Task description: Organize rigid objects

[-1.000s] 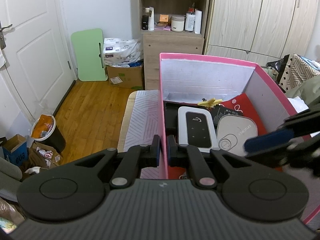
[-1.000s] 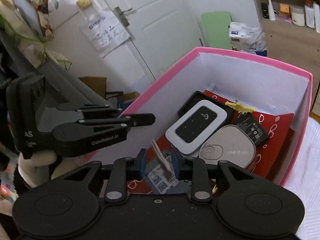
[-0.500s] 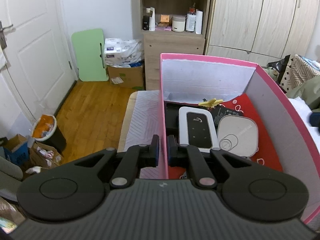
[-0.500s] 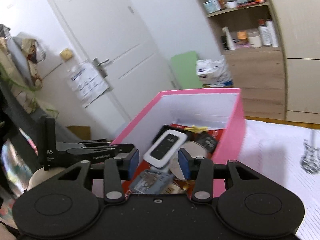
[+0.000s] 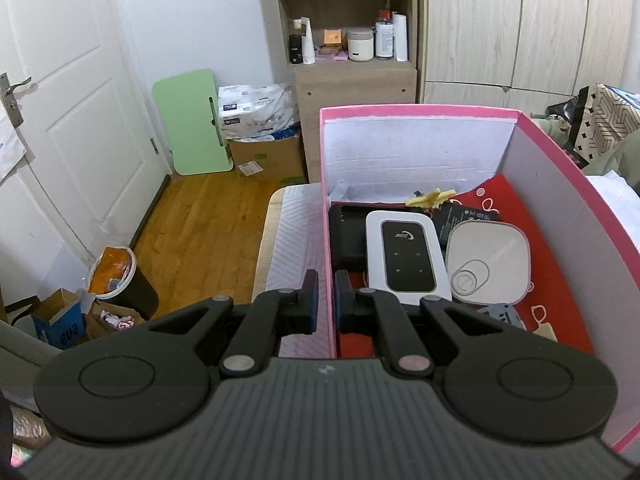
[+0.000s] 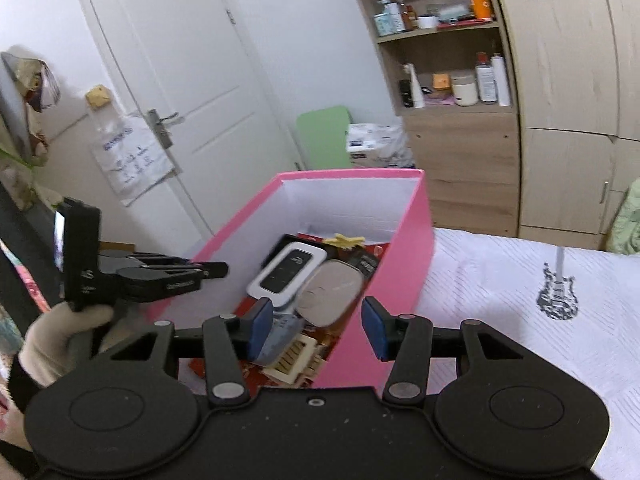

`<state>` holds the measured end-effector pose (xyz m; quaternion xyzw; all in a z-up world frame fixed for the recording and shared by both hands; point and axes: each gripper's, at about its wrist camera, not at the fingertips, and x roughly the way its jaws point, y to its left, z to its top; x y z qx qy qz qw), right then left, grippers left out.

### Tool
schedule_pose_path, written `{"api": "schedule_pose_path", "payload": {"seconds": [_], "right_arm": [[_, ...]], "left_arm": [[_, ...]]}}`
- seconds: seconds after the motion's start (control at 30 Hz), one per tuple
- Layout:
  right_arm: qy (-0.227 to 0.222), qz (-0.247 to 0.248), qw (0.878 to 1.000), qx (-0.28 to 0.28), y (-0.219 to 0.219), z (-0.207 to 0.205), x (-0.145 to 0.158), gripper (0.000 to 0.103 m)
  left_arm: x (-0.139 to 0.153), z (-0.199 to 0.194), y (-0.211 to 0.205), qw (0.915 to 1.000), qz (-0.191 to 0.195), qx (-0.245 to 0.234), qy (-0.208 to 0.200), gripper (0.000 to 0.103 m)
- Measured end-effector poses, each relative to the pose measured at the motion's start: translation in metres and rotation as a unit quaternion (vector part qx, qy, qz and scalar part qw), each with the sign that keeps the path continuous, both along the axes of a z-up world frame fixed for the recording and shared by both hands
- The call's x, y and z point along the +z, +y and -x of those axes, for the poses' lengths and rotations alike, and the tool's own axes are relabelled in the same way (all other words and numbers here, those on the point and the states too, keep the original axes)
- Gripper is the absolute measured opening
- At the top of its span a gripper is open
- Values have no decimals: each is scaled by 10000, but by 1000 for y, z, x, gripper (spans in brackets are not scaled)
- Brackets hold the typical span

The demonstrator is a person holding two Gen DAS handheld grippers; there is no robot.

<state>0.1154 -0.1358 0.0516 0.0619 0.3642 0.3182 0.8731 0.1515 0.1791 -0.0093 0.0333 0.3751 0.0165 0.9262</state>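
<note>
The left gripper (image 5: 326,296) is clamped on the left wall of the pink box (image 5: 560,168), with 1 finger outside the wall and 1 inside; the box stands on the bed (image 6: 500,276). The right gripper (image 6: 318,330) holds nothing. Its jaws have just been opening and now stand about half apart, with the near right corner of the box showing in the gap but touching neither pad.

Inside the box, ahead of the left gripper, lie a white pocket router (image 5: 406,254), a grey rounded pad (image 5: 488,262) just right of it, a black case (image 5: 346,236) partly under the router, a dark flat battery (image 5: 460,220) and a small yellow piece (image 5: 430,198) toward the far wall. Close below the right gripper lie a cream connector (image 6: 298,362) and a grey-blue tag (image 6: 280,336).

Hazards, as judgements:

1. The clamp grips only thin card. A twist or lift of the left gripper can crease or tear the wall, or tip the box on the soft bed.
2. The right gripper sits over the box corner. A descent from here can strike the rim and shove the box against the clamp.
3. The router rests on other items. A jolt can slide the stack.
4. The half-open jaws may be too narrow for a wider item.
</note>
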Motion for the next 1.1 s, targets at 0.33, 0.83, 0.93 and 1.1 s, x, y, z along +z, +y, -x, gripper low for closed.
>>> {"api": "schedule_pose_path", "payload": {"seconds": [0.33, 0.83, 0.93, 1.1], "right_arm": [[-427, 343, 9984, 141, 9, 26, 22, 80], [-430, 541, 9967, -420, -6, 37, 34, 95], [-172, 613, 9970, -445, -11, 34, 33, 95], [-140, 603, 9965, -570, -22, 40, 30, 95]], "left_arm": [[13, 12, -13, 9996, -285, -9, 41, 19], [52, 54, -51, 9982, -541, -125, -240, 69], [54, 58, -58, 9985, -496, -163, -192, 70], [61, 67, -69, 9992, -255, -261, -136, 82]]}}
